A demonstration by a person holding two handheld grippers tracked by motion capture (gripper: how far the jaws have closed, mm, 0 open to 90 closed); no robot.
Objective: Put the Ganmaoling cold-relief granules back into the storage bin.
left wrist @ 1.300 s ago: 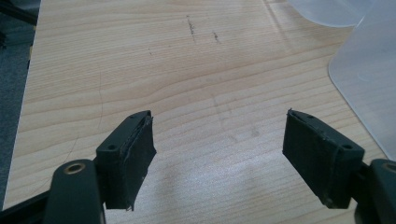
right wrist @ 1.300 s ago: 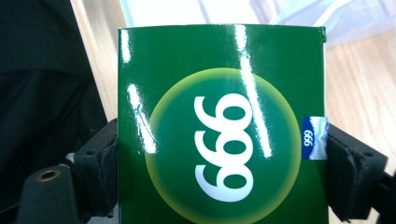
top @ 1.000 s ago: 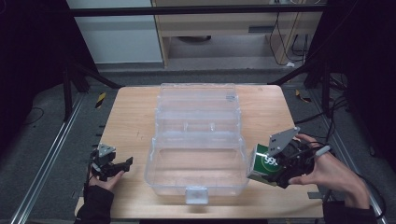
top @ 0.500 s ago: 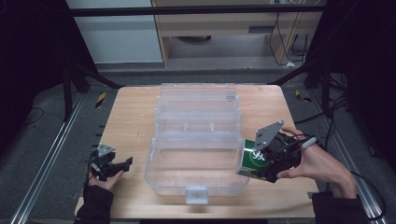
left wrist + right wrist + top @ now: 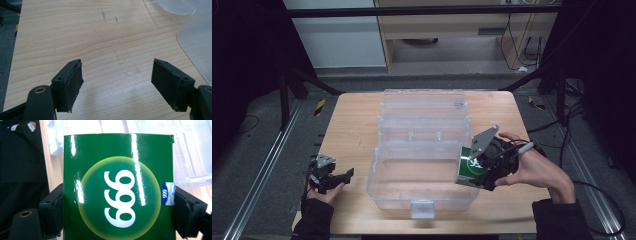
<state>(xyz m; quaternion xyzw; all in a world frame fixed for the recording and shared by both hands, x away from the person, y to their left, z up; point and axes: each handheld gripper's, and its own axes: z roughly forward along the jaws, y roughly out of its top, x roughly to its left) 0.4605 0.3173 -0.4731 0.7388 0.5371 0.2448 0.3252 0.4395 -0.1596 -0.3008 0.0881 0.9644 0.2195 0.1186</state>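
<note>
Right gripper (image 5: 479, 167) has its fingers clamped on the green box (image 5: 117, 187) at the clear bin's (image 5: 422, 202) right rim; it may snag there. Left gripper (image 5: 332, 176) rests unclenched near the surface's left edge.

Glossy green carton (image 5: 117, 187), clear smooth plastic box (image 5: 422, 150), matt grained wood table (image 5: 100, 35).

I read "999" in large white digits, turned sideways in my right gripper view, on the green box (image 5: 117, 187), printed inside its yellow-green circle. A small blue tab (image 5: 168, 193) on the box's right edge carries "999" again in white. I find nothing else legible.
</note>
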